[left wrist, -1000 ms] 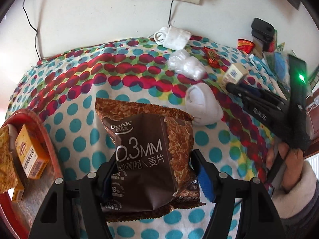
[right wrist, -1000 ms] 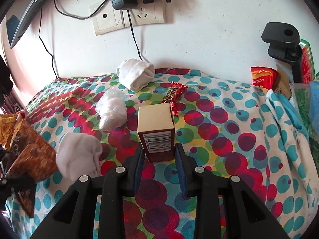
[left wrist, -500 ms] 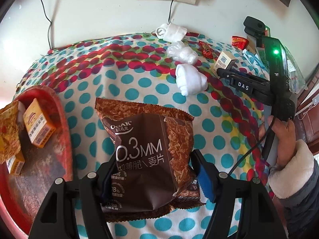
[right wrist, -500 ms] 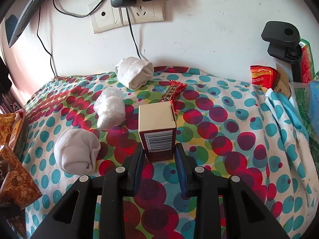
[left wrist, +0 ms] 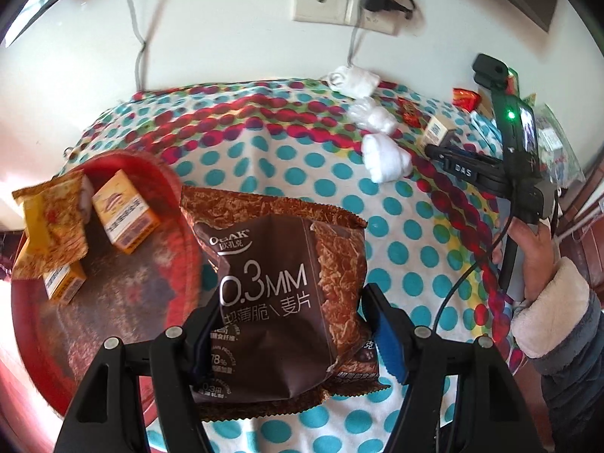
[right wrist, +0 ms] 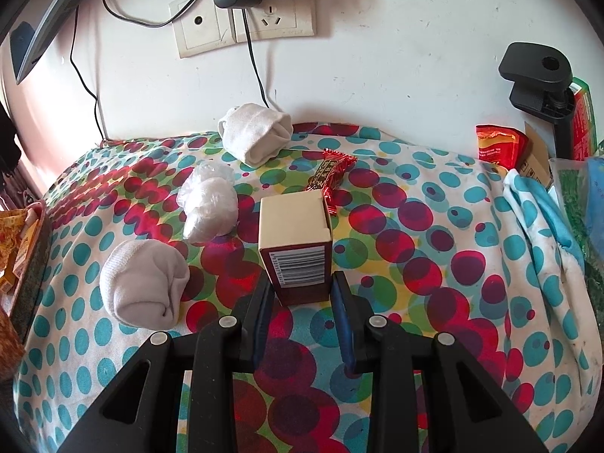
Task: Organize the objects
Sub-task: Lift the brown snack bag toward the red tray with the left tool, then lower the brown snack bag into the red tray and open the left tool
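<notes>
My left gripper [left wrist: 290, 324] is shut on a brown cereal snack bag [left wrist: 279, 283] and holds it above the dotted cloth, next to the right rim of a red tray [left wrist: 177, 196]. The tray holds orange boxes [left wrist: 124, 215] and a yellow packet [left wrist: 53, 226]. My right gripper [right wrist: 300, 298] is shut on the base of a small cream and dark red box [right wrist: 296, 249] that stands on the cloth. In the left wrist view the right gripper [left wrist: 445, 151] and that box [left wrist: 436, 130] show at the far right.
Three white rolled socks [right wrist: 145, 288] [right wrist: 209, 205] [right wrist: 256, 132] and a red candy wrapper [right wrist: 330, 175] lie on the cloth behind the box. A black clamp [right wrist: 536, 75], snack packets [right wrist: 498, 145] and a bag stand at the right. Wall sockets with cables [right wrist: 245, 15] are behind.
My left gripper has carried the snack bag left and back, so the red tray is closer and more of it shows. My right gripper stays shut on the box, nearly still.
</notes>
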